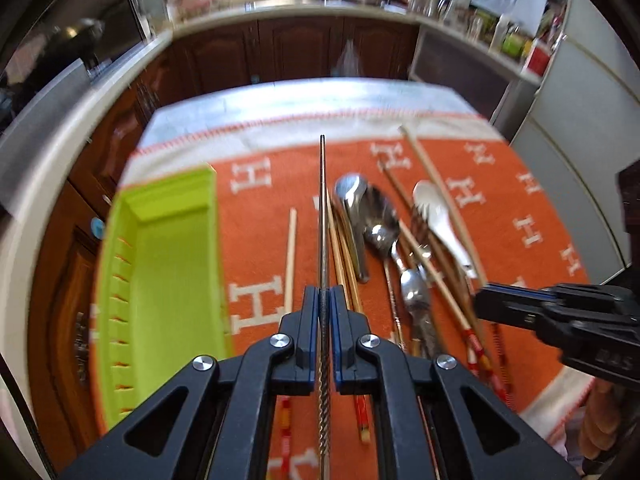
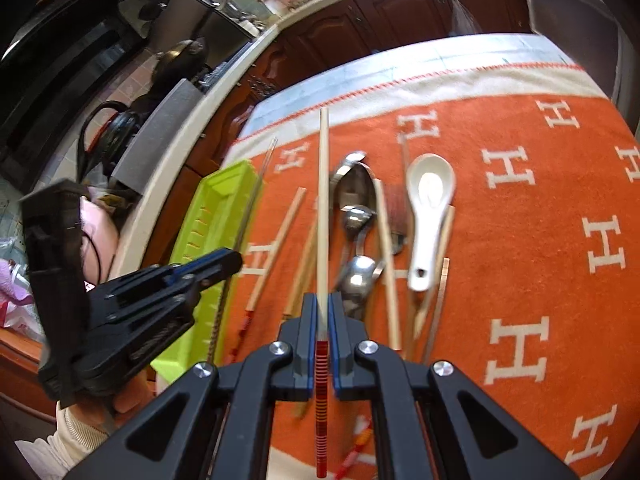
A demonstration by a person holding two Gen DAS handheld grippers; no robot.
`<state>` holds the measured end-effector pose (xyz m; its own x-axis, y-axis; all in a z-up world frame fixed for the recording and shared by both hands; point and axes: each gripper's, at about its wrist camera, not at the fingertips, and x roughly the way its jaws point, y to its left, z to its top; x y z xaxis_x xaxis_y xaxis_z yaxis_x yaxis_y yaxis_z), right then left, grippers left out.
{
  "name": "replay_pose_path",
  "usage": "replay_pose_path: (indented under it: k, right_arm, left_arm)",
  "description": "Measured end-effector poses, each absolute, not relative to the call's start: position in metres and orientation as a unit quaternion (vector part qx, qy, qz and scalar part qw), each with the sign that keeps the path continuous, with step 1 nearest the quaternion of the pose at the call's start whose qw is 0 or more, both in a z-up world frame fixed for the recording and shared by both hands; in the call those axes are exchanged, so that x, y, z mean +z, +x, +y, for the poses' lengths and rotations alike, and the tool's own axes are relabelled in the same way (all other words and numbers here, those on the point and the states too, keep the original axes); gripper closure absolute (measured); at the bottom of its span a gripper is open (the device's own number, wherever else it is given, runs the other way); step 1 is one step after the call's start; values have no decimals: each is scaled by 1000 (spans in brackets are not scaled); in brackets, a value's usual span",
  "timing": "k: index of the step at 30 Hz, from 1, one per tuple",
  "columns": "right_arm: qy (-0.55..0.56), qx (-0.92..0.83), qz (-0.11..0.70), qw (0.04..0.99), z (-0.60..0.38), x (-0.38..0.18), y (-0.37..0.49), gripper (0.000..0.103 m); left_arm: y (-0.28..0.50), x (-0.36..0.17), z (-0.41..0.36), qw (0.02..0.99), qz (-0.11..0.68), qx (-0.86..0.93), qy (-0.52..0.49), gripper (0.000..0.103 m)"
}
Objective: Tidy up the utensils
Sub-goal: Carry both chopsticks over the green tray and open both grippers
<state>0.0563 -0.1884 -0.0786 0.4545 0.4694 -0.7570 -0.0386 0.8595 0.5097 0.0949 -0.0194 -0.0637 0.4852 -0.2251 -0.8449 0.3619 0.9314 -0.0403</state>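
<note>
two grippers each hold one chopstick above an orange cloth (image 2: 540, 200). my left gripper (image 1: 324, 300) is clamped on a thin metal chopstick (image 1: 322, 208), its long axis running straight ahead from the jaws, tip pointing away from me. my right gripper (image 2: 322, 308) is clamped on a pale wooden chopstick (image 2: 322, 200) with a red-banded handle end, also pointing straight ahead. the green tray (image 1: 172, 272) to the left looks empty, so i judge the sorting barely begun. a pile of spoons (image 1: 380, 232), a white ceramic spoon (image 2: 428, 208) and more chopsticks lies unsorted on the cloth.
</note>
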Motion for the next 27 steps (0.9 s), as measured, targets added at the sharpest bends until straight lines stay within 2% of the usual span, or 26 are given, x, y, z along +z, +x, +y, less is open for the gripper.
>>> replay_pose_path:
  k: [10, 19, 27]
  right_arm:
    - [182, 204, 470, 839, -121, -31, 48, 97]
    - [169, 214, 485, 831, -52, -40, 62, 97]
    - [198, 192, 502, 819, -30, -59, 86, 97]
  left_arm:
    - [57, -15, 41, 896, 416, -126, 90, 100]
    - [68, -30, 82, 899, 422, -92, 70, 100]
    - [82, -56, 94, 892, 442, -77, 60, 100]
